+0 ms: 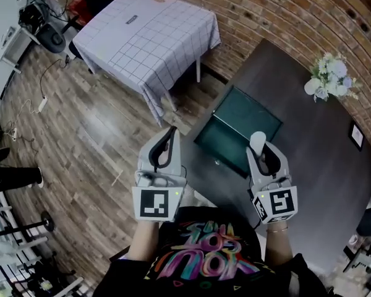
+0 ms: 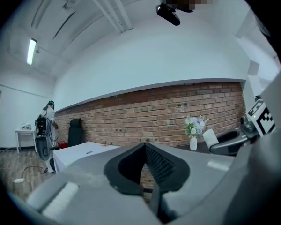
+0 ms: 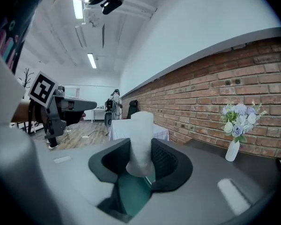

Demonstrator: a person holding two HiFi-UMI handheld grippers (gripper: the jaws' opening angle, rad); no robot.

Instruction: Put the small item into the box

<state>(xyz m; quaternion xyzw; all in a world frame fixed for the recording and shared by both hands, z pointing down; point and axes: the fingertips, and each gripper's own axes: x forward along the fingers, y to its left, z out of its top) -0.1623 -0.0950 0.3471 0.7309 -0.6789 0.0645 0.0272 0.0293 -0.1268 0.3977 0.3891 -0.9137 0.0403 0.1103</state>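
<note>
- Where the right gripper (image 1: 264, 150) is seen along its own jaws, its two fingers (image 3: 165, 161) stand part-way apart and are clamped on the small item (image 3: 141, 139), with one dark pad pressing on each side of it.
- The small item is a pale, milky-white cylinder with a flat top and a rounded lower end. It stands upright in the grip, its lower part between the pads and its upper part rising clear above the fingertips.
- In the head view the item projects beyond the right gripper's fingertips and lies over the near right edge of the box (image 1: 244, 119), held above it.
- The box is an open, dark green, rectangular container resting near the left edge of the dark tabletop (image 1: 315, 159). In the right gripper view its green interior shows directly beneath the item, between the fingers.
- The left gripper (image 1: 170, 133) has its fingers (image 2: 163, 165) together, the tips meeting with nothing between them. It is held over the wooden floor (image 1: 80, 141), beside the tabletop's left edge and apart from the item.
- A vase of flowers (image 1: 329, 78) stands near the tabletop's far edge, by the brick wall (image 1: 284, 11). A separate table under a checked cloth (image 1: 145, 33) stands well apart from the box.
</note>
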